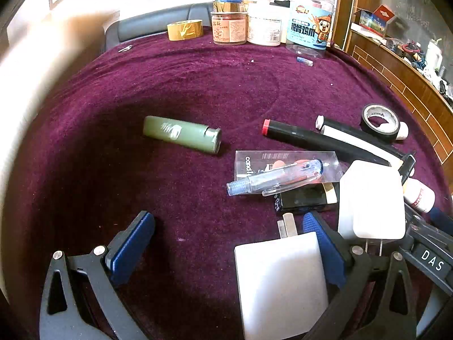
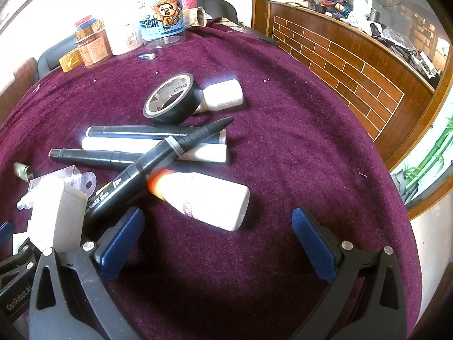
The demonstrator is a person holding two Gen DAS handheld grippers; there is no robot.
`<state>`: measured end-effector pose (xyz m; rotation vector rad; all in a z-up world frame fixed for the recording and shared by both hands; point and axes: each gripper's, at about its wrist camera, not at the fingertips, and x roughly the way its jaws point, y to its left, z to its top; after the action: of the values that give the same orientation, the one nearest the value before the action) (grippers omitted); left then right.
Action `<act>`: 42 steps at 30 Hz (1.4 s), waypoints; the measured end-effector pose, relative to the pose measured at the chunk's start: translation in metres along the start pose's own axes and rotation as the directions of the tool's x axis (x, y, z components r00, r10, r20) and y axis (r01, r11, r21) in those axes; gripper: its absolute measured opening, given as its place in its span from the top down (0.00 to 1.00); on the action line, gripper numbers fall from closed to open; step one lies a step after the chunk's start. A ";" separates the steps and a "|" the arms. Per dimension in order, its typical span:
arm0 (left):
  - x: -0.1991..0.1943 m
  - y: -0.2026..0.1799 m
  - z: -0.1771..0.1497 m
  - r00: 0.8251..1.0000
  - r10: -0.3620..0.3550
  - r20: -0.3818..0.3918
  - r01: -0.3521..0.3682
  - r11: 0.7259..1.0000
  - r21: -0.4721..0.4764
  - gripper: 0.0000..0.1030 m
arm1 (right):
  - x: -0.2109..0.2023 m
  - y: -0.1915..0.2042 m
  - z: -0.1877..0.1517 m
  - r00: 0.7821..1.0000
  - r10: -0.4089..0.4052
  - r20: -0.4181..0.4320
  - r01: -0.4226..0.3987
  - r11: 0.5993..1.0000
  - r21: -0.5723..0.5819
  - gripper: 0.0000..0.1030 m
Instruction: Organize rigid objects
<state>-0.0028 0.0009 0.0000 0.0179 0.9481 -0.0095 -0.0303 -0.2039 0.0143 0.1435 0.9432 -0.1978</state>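
Observation:
My left gripper [image 1: 228, 233] is open over the purple cloth; a white charger block [image 1: 280, 283] lies between its jaws, against the right finger [image 1: 322, 243]. A second white charger [image 1: 371, 201] sits just right of it. Ahead lie a green lighter [image 1: 182, 133], a clear pen [image 1: 279, 177] on a clear box [image 1: 286, 164], black markers [image 1: 311, 140] and a black tape roll [image 1: 380, 121]. My right gripper [image 2: 218, 238] is open and empty, close to a white glue bottle [image 2: 206, 198], a black marker [image 2: 158, 164] and the tape roll [image 2: 171, 99].
Jars, a tub and a yellow tape roll [image 1: 185, 29] stand at the table's far edge. A small white bottle [image 2: 223, 96] lies behind the black tape. A wooden counter [image 2: 354, 65] runs along the right. A small blue cap [image 1: 305, 61] lies near the jars.

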 end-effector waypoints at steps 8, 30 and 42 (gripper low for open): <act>-0.002 0.000 0.000 1.000 0.000 0.000 0.000 1.000 -0.002 0.01 | -0.001 -0.001 -0.001 1.000 0.000 0.000 0.000 1.000 0.001 0.00; -0.002 0.001 0.000 1.000 0.000 -0.001 0.000 1.000 -0.002 0.01 | -0.001 0.000 -0.002 1.000 0.002 0.002 -0.002 1.000 0.001 0.00; -0.002 -0.001 0.002 1.000 0.021 -0.002 -0.021 0.999 -0.032 0.01 | -0.001 0.000 -0.002 1.000 0.002 0.001 -0.002 1.000 0.002 0.00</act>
<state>-0.0027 0.0001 0.0028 -0.0012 0.9495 0.0252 -0.0327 -0.2035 0.0136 0.1457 0.9419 -0.1968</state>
